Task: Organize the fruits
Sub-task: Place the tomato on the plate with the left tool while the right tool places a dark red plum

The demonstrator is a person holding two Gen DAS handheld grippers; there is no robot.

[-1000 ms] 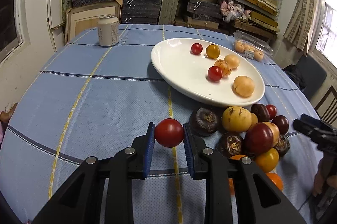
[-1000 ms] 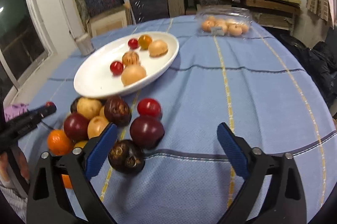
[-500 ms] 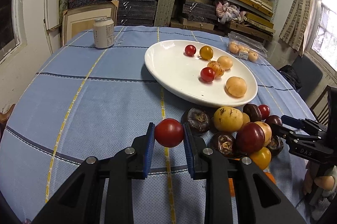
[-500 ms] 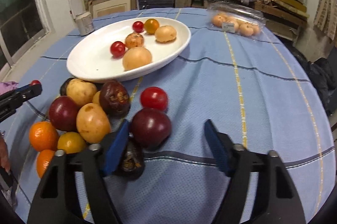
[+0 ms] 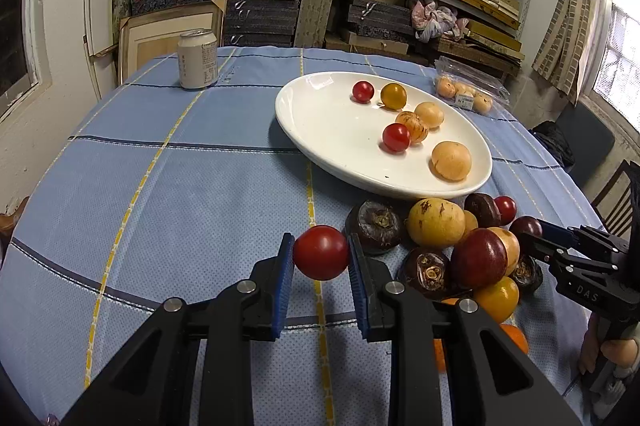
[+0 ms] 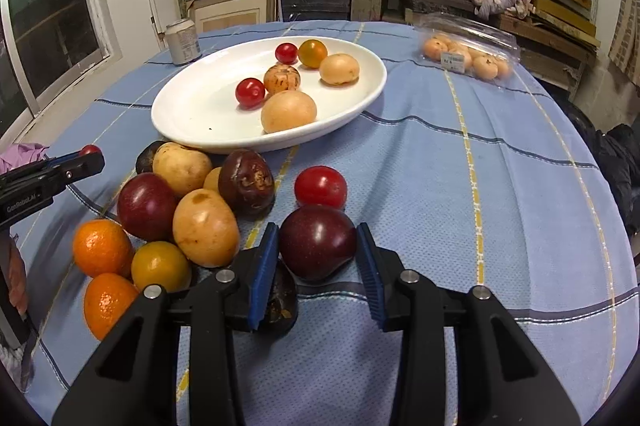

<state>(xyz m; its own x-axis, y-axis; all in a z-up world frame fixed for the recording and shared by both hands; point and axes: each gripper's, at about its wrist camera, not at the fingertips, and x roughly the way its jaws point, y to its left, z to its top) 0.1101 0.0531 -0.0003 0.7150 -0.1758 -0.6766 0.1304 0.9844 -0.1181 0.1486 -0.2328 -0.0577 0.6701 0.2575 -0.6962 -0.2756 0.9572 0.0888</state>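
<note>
Your left gripper is clenched on a red tomato, its blue fingers pressing both sides and holding it above the blue checked worktop, just beside the pile of loose fruit. Your right gripper has just been closing its fingers around a dark purple plum; the pads now touch the plum on both sides, and it sits on the cloth at the near end of the pile. A second red tomato lies just beyond that plum, and to their left are two brown mangosteens, yellow-tan fruits, another plum and three oranges, crowded together and touching. The white oval plate stands past the pile toward the far edge, carrying two small red tomatoes, a yellow one and three tan fruits. A drink can stands near the far left corner, and a clear pack of small fruit lies near the far right edge.
</note>
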